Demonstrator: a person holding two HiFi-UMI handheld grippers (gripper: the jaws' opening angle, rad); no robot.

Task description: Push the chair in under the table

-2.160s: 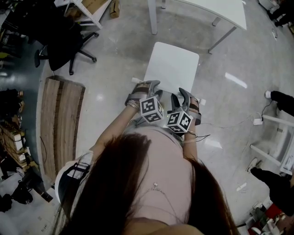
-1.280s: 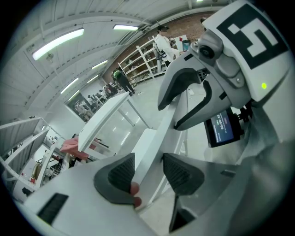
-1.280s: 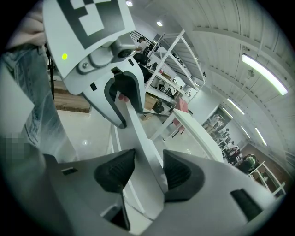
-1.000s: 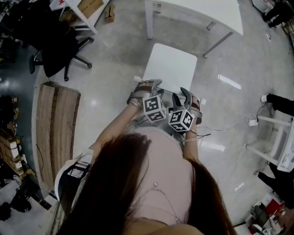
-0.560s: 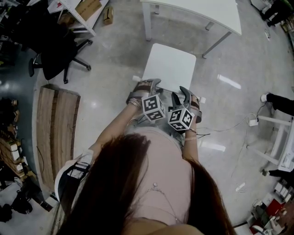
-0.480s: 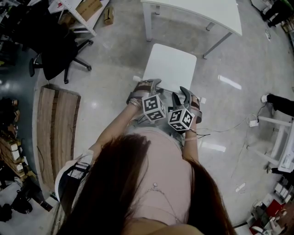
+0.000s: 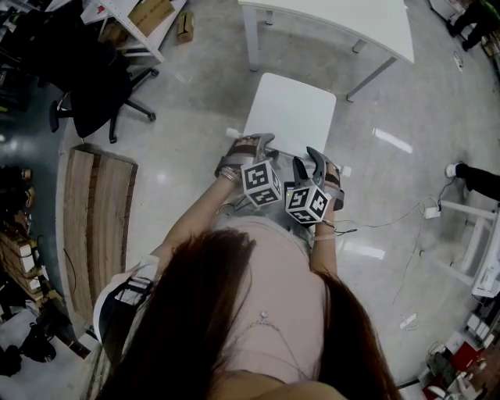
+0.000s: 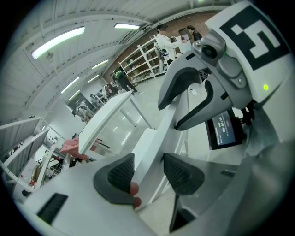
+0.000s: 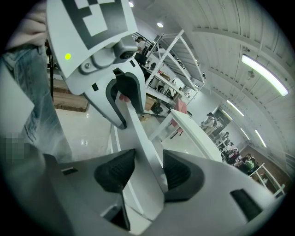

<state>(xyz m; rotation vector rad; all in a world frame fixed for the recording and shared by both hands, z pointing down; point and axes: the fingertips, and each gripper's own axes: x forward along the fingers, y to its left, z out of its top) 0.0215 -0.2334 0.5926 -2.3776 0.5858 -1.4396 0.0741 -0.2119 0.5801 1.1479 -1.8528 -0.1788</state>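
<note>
Here, left gripper (image 8: pixel 150 173) and right gripper (image 9: pixel 150 174) jaws clasp the chair (image 7: pixel 291 109) backrest.

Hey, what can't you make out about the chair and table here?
- Legs of the chair: head view, hidden beneath its seat.
- Far side of the table: cut off by head view's top edge.
- Top of backrest: head view, covered by left gripper and right gripper.
- Text on screen: left gripper view, too small.

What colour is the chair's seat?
White. The chair seat shows best in the head view.
</note>
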